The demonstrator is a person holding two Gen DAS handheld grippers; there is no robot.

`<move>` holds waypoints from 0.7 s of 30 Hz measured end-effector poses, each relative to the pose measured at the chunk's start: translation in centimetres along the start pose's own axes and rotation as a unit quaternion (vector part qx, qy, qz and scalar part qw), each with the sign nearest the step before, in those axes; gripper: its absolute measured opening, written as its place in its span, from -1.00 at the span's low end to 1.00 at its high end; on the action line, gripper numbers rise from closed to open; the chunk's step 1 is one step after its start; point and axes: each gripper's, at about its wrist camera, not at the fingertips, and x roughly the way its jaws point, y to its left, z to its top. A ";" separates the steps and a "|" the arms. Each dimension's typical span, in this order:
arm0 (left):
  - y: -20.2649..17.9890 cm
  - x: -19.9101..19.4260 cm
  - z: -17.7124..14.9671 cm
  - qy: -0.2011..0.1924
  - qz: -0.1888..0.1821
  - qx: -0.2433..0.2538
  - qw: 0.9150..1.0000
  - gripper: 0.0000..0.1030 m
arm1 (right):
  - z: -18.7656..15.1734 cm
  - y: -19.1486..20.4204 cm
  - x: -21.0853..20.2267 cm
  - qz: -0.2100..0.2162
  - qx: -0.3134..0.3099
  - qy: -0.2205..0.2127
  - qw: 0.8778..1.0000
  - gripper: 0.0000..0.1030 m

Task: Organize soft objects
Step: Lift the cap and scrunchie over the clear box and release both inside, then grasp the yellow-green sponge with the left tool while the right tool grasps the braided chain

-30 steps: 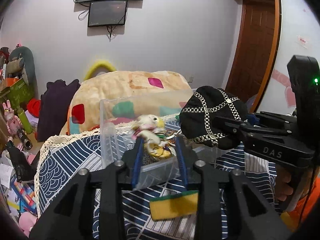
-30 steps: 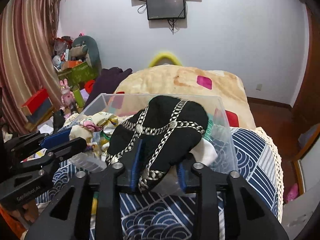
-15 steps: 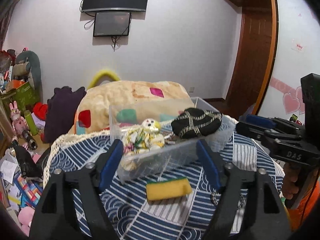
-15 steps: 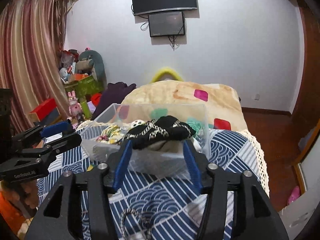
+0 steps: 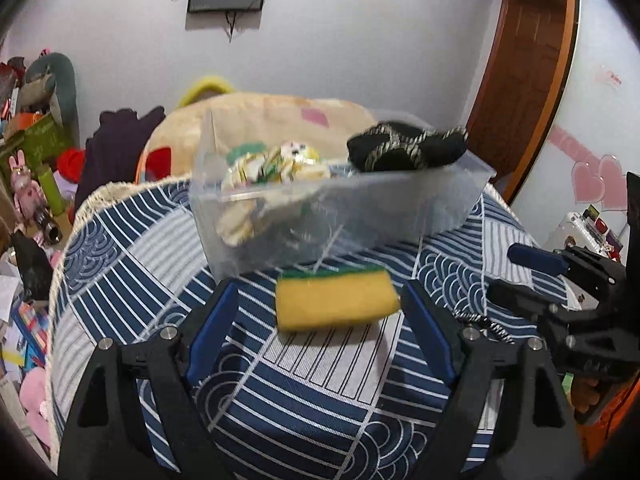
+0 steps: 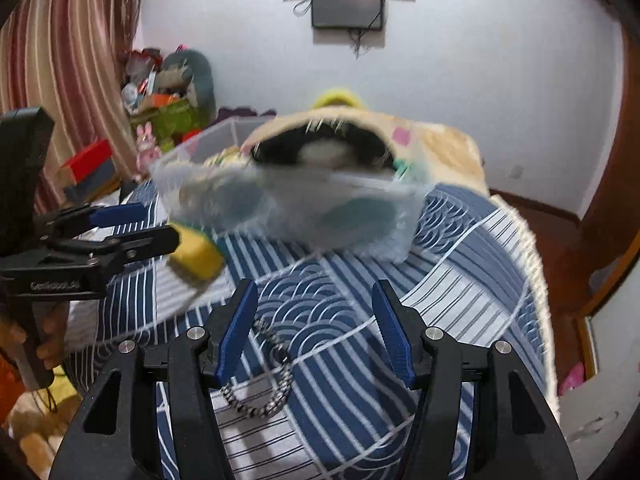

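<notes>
Left claw [image 5: 320,312]: the blue-padded jaws stand wide apart and have just been opening further; nothing is gripped. The yellow rectangular sponge with a green scouring face [image 5: 336,298] lies between the pads, untouched on either side as far as I can see.

Right claw [image 6: 314,320]: the jaws are parted about halfway after just opening and now hold steady; nothing is pinched between the pads. A silver bead chain [image 6: 260,384] lies on the cloth between and under the fingers, running partly beneath the left one; I cannot tell if it touches.

Clear plastic bin [image 5: 400,216]: it sits on the far side of the table, just beyond the sponge, well ahead of both claws.

Black soft hat with silver chain trim [image 5: 404,150]: it rests at the right end of the bin, heaped above the rim. In the right wrist view it is blurred, showing black with a pale patch.

Pale floral soft toy with a small face [image 5: 280,162]: it lies in the left part of the bin, beside the hat but apart from it.

Blue and white wave-patterned tablecloth with a cream fringe [image 5: 140,264]: it covers the table under the bin, sponge and chain.

Person's hand [image 6: 50,336]: it grips the left tool's handle at the left edge of the right wrist view, fingers wrapped round it.

Far side: a beige blanket with coloured squares [image 5: 260,114] is piled behind the bin.
</notes>
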 end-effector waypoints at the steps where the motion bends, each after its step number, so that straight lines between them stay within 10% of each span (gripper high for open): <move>1: 0.0 0.4 0.0 0.004 0.001 0.000 1.000 0.62 | -0.1 0.1 0.2 0.005 0.000 0.005 1.000 0.08; 13: -0.8 2.0 -0.2 0.010 0.007 0.028 1.000 0.62 | -0.7 2.6 2.4 0.057 -0.027 0.049 0.997 0.03; 21: -1.5 2.0 -0.3 0.003 -0.003 0.048 0.999 0.24 | -0.7 2.4 2.9 0.054 -0.020 0.055 0.997 -0.67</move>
